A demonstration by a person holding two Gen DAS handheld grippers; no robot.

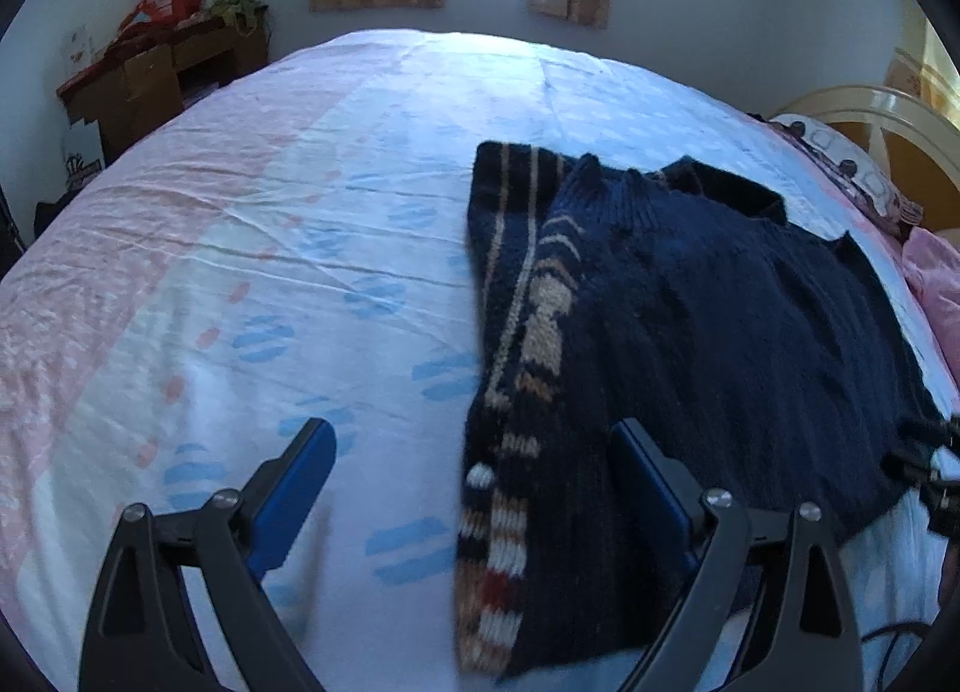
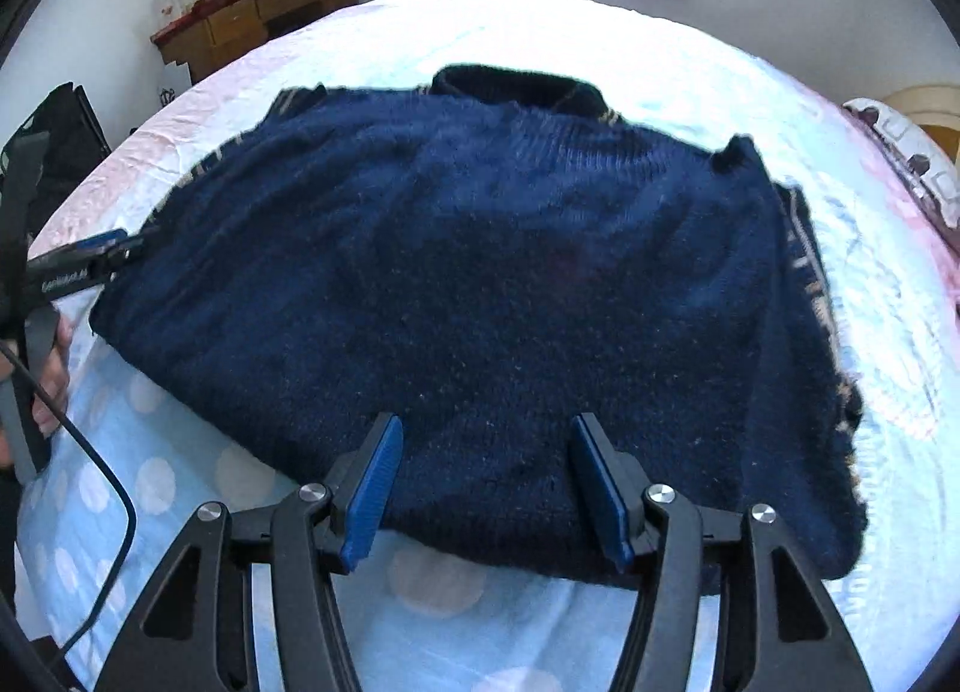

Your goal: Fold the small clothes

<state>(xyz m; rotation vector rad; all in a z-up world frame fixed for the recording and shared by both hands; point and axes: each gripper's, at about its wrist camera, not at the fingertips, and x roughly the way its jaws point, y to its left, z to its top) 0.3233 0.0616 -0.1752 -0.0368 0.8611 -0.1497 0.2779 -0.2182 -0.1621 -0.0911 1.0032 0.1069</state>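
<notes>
Currently, the navy sweater (image 2: 480,284) is spread flat on the bed (image 1: 240,248). Its near hem is straddled by the right gripper (image 2: 486,488), jaws spread; its striped edge lies between the left gripper's (image 1: 474,488) parted jaws.

Ahead and to the left of the left gripper (image 1: 474,446), the bed (image 1: 270,248) lies bare and flat, open for passing. To its right the sweater (image 1: 690,296) covers the sheet. Beyond that, pillows (image 1: 852,176) and a headboard (image 1: 870,110) block the far right. A dresser (image 1: 162,74) stands past the bed's far left corner.
</notes>
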